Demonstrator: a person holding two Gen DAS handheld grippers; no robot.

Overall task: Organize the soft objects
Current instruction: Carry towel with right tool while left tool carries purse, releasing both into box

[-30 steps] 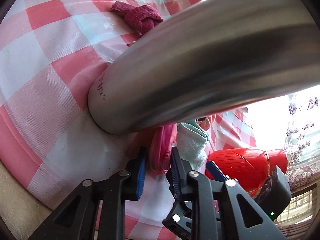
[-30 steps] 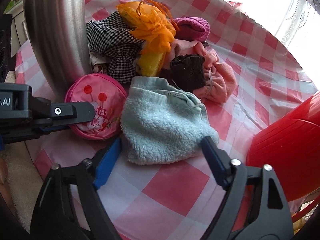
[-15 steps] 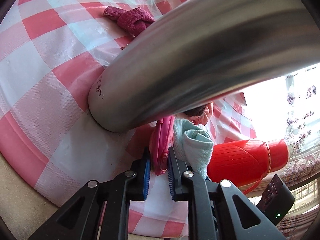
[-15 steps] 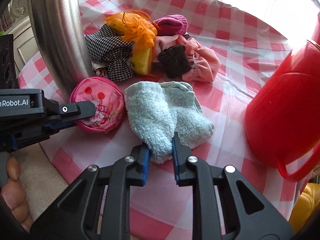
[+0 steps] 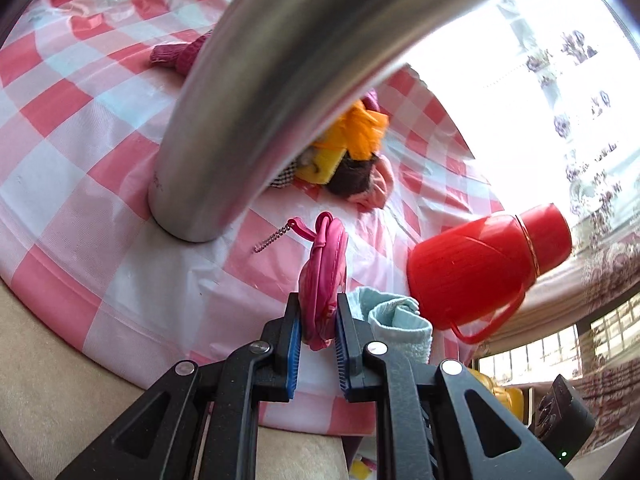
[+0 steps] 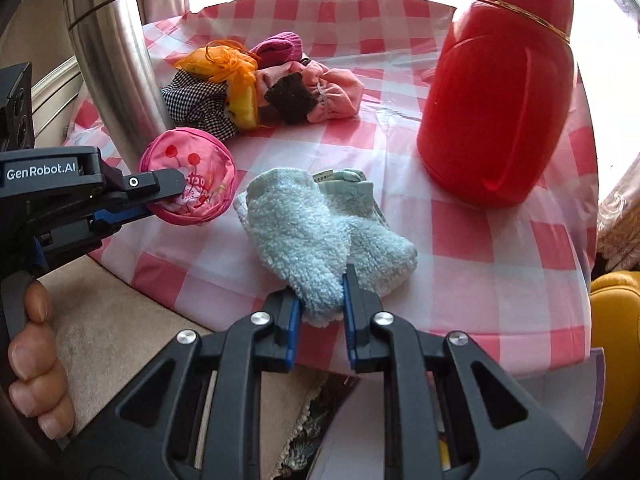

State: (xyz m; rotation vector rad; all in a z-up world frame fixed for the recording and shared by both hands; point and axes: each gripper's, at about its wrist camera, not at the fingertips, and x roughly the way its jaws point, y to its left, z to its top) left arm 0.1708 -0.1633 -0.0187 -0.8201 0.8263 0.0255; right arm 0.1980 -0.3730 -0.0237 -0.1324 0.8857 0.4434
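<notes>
Soft objects on red-and-white checked tablecloth, in three lots.

Pink round pouch: pinched edge-on between blue pads of left gripper, raised off cloth; bead chain dangling from its loop. Same pouch seen face-on from right wrist view, cherry print showing, near table's front edge, just beside steel flask. Left gripper enters from left of that view; fingers of person's hand wrapped on its handle. Left jaws have just been closing, pouch between them.

Light blue fluffy towel: folded, near front edge of table, its near corner clamped between pads of right gripper. Right jaws have just been closing, towel between them. Far part of towel resting on cloth. Towel also visible just right of left gripper in left wrist view.

Remaining pile further back, untouched: houndstooth cloth, orange mesh bag, yellow item, magenta knit piece, dark brown piece, salmon pink cloth, all touching or overlapping. Second magenta knit piece lying apart, behind flask.

Red thermos jug upright on right of table, well apart from pile. Yellow seat beyond table edge at right.
</notes>
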